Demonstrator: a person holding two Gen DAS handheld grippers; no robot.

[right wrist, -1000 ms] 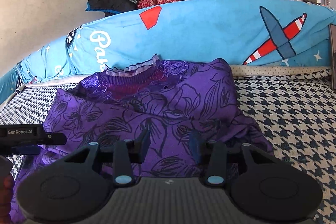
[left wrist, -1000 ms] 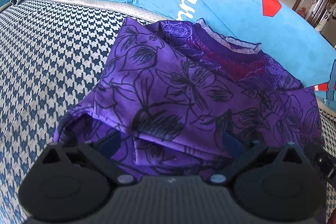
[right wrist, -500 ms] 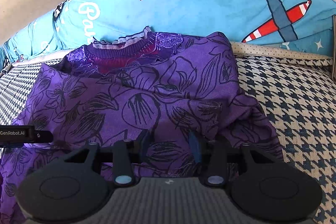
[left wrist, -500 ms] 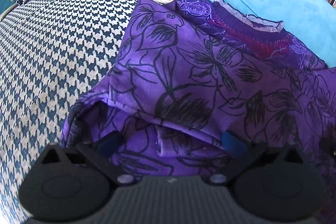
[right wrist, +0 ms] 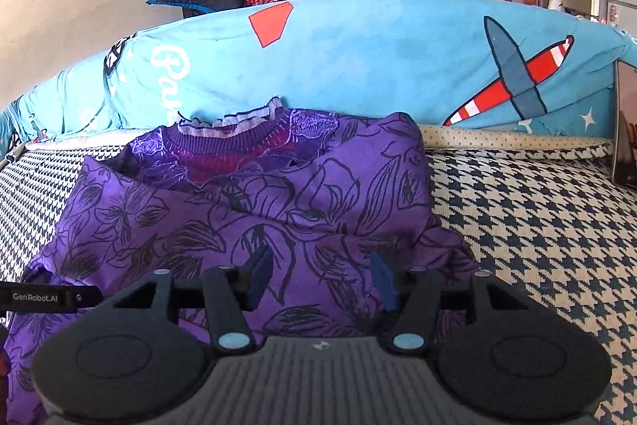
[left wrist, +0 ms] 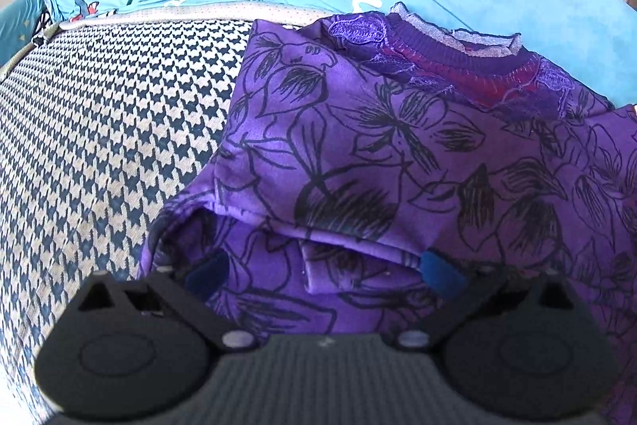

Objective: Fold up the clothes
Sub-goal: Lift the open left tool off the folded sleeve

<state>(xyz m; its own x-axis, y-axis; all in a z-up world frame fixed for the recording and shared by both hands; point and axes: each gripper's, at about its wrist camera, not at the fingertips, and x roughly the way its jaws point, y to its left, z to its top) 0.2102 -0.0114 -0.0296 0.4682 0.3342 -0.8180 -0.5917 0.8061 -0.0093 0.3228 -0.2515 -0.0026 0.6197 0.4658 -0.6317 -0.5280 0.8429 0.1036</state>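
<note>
Your right gripper has just been opening, nothing pinched; your left gripper gapes wide. Withdraw carelessly and the fingers could snag the purple top, undoing its fold.

left gripper: black body, ribbed grey centre, blue pads | right gripper: same, silver rivets, "GenRobot.AI" label alongside

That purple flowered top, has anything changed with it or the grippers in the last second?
The right gripper has just been opening its jaws and let go of the purple top. The left gripper stays wide open over the hem. The top lies folded as before.
</note>
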